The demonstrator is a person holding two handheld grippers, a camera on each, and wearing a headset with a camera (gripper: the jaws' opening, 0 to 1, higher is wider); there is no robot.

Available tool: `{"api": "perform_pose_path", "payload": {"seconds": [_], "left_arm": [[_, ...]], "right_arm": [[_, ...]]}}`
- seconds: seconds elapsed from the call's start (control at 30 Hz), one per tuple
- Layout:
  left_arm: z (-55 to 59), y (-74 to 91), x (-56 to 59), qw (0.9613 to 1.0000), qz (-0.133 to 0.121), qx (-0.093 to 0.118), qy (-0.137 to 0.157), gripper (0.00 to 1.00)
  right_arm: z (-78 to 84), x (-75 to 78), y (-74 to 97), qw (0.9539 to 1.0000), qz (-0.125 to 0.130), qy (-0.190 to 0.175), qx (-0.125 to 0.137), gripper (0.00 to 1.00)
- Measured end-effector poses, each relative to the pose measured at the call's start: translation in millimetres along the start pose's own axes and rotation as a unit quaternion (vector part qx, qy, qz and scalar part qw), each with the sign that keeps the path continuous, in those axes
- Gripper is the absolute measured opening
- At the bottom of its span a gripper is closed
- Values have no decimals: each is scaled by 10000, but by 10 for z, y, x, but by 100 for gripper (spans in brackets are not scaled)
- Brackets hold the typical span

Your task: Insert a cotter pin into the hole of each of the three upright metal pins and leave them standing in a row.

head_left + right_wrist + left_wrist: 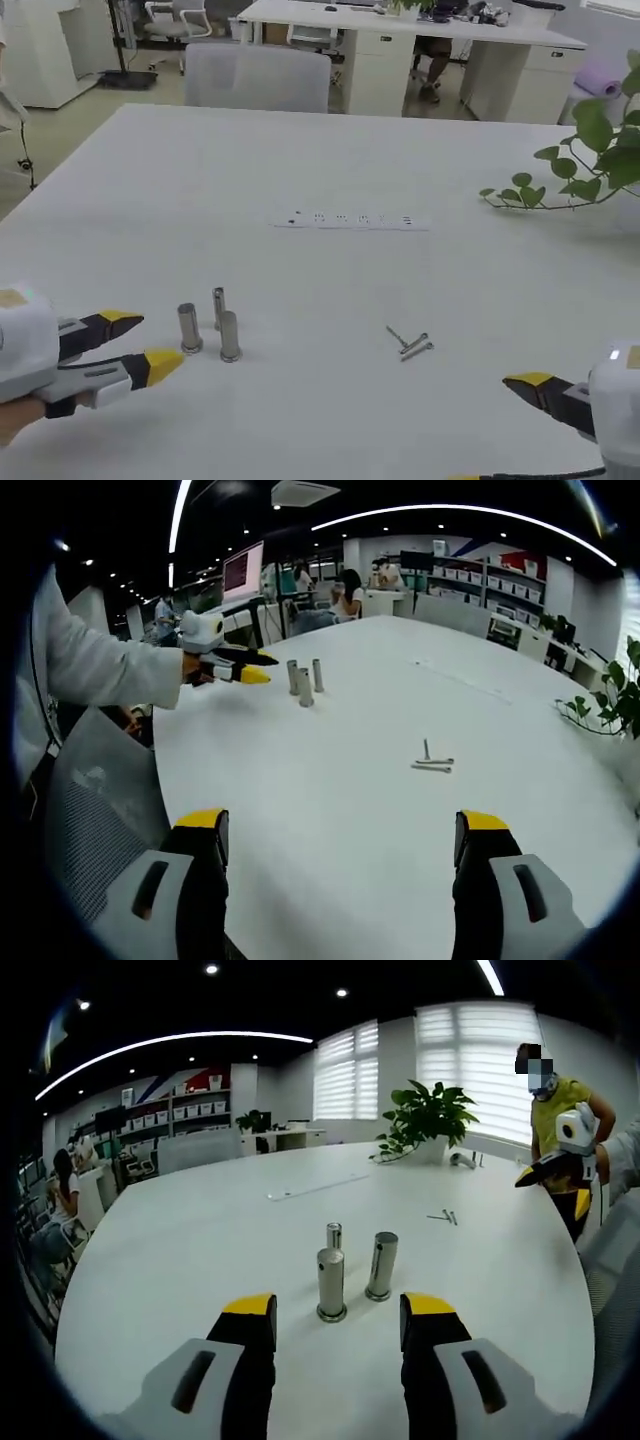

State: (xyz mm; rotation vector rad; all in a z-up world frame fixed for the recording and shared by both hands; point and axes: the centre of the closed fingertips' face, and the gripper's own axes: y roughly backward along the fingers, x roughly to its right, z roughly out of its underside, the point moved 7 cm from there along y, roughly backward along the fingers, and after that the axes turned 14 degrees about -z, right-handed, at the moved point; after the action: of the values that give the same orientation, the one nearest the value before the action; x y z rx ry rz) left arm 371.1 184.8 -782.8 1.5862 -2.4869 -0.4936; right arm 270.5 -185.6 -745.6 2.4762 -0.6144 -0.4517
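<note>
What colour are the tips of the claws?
Yellow, best seen on the left claw in the left gripper view.

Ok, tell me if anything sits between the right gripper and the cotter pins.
Nothing visible does: bare table lies between the open right gripper and the cotter pins. The upright metal pins stand aside, near the left gripper.

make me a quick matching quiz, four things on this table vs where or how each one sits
Things:
1 metal pins
2 cotter pins
3 power strip
4 plant

Places:
A lying flat, nearer the right gripper
B leaves at the far right
C standing upright by the left gripper
D flat, farther back than both kinds of pins

Pairs: 1-C, 2-A, 3-D, 4-B
</note>
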Motion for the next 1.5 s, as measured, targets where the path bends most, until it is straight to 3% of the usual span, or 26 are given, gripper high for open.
{"api": "perform_pose_path", "payload": {"seconds": [0.43, 0.67, 0.87, 1.03, 1.2, 1.5], "left_arm": [[65, -310, -23, 9983, 368, -137, -428, 34], [73, -384, -79, 9976, 474, -180, -474, 31], [95, -458, -57, 9950, 757, -180, -621, 23], [121, -494, -30, 9937, 843, -240, -697, 15], [137, -519, 2, 9926, 879, -278, -791, 14], [132, -535, -5, 9934, 834, -356, -699, 11]], "right_arm": [[-48, 32, 28, 10000, 18, 49, -11, 95], [-104, 6, 33, 9999, -33, 148, -27, 95], [-110, 1, 11, 9998, -82, 164, -53, 96], [-115, 12, -6, 9998, -92, 182, -70, 96], [-115, 26, -3, 9997, -97, 187, -82, 96], [-107, 32, -10, 9997, -108, 208, -105, 96]]}}
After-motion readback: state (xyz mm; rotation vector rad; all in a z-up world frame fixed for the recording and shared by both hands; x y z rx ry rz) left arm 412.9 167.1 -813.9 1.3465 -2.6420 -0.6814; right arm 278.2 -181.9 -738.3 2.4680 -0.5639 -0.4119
